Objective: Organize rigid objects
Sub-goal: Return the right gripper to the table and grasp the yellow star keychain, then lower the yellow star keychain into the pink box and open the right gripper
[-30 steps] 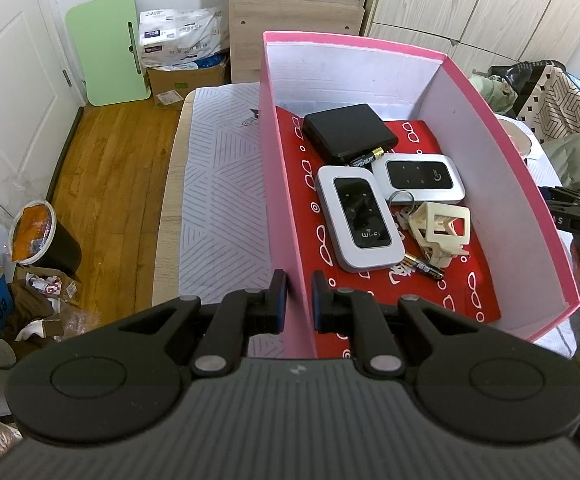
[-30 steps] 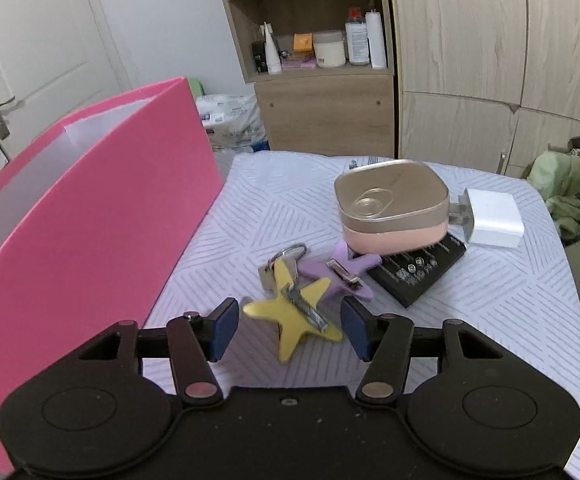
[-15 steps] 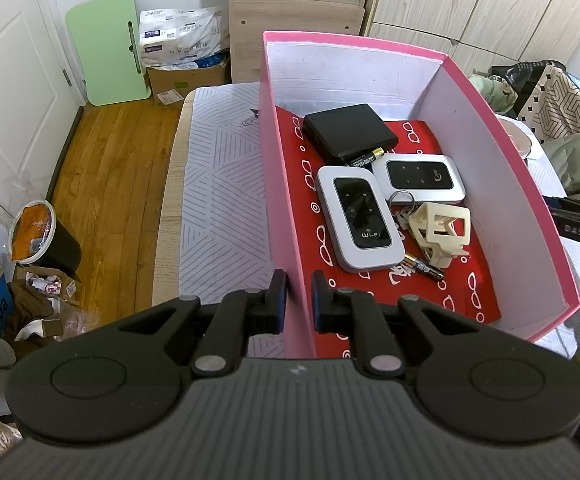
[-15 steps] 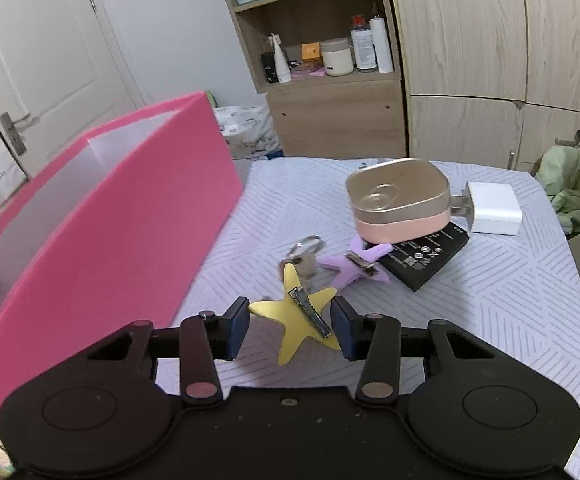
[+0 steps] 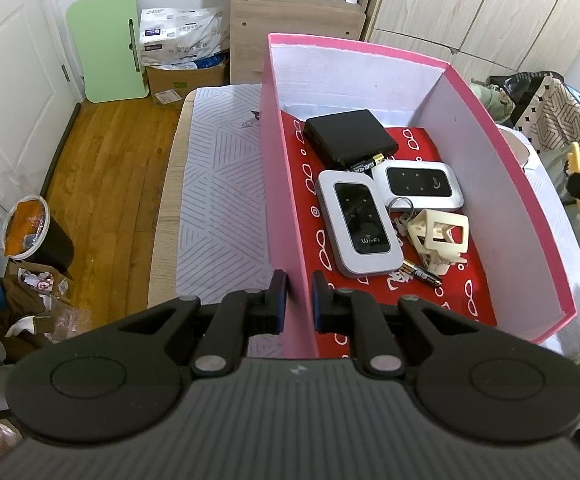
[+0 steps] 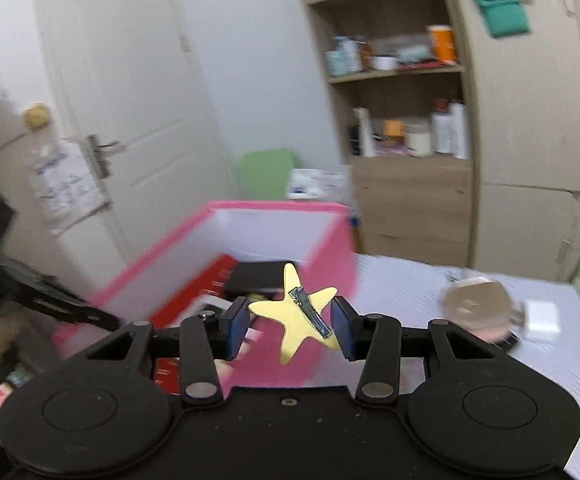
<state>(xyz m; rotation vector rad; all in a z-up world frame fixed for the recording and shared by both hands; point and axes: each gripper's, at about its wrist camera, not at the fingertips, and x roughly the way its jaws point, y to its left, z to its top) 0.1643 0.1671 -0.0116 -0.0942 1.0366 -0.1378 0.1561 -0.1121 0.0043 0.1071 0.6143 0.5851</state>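
My left gripper (image 5: pixel 298 300) is shut on the near left wall of the pink box (image 5: pixel 279 208). Inside the box lie a black device (image 5: pixel 350 138), two white Wi-Fi routers (image 5: pixel 360 228), a cream plastic frame with keys (image 5: pixel 442 236) and batteries. My right gripper (image 6: pixel 290 326) is shut on a yellow star hair clip (image 6: pixel 296 312) and holds it in the air above the near right wall of the pink box (image 6: pixel 330 248). The right wrist view is blurred by motion.
On the striped tablecloth (image 6: pixel 470 320) right of the box sit a gold and pink tin (image 6: pixel 476 308) and a white charger (image 6: pixel 542 316). A shelf unit (image 6: pixel 402 120) and wardrobe stand behind. A bin (image 5: pixel 29 236) and clutter lie on the wooden floor at left.
My right gripper closed on the yellow star clip, lifted it off the table and swung left toward the pink box. My left gripper has stayed clamped on the box wall.
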